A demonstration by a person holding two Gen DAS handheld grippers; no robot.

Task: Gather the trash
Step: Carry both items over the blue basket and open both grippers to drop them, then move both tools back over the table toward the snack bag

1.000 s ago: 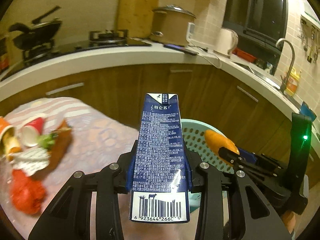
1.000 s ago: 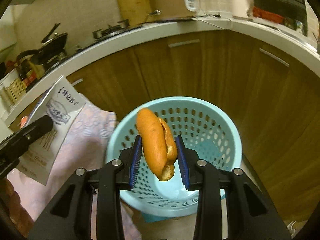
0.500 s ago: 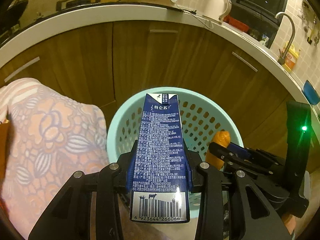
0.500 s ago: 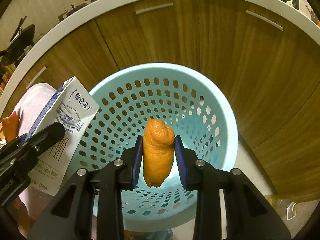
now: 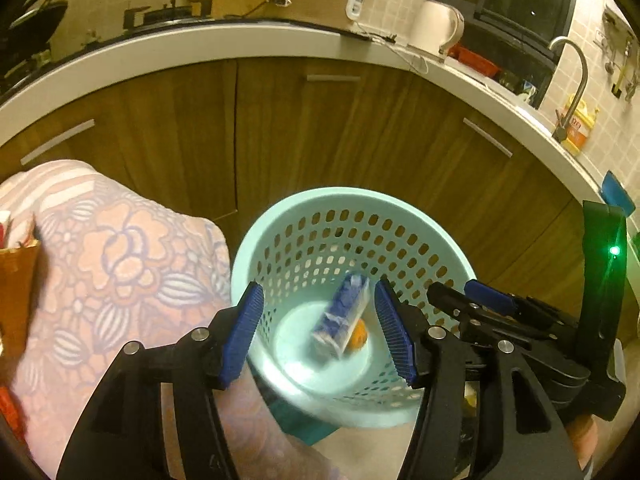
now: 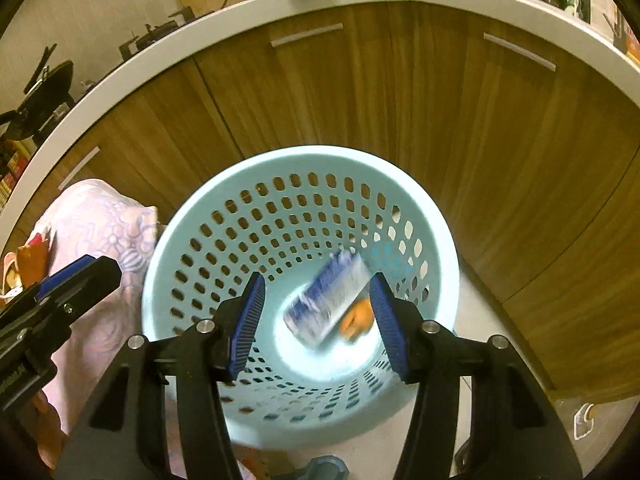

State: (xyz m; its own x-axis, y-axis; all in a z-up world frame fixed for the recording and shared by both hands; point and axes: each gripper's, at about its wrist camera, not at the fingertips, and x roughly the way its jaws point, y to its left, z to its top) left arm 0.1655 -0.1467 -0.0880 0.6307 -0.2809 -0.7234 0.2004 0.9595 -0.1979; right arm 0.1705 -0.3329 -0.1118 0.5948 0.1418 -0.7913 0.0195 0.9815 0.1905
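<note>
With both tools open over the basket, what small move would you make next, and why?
Probably swing the left tool back toward the cloth-covered table: the carton and bread already lie in the basket, and more trash sits there.

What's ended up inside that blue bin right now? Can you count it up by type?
Blue and white milk carton: 1
Orange bread piece: 1
Total: 2, both inside the pale blue perforated plastic bin.
</note>
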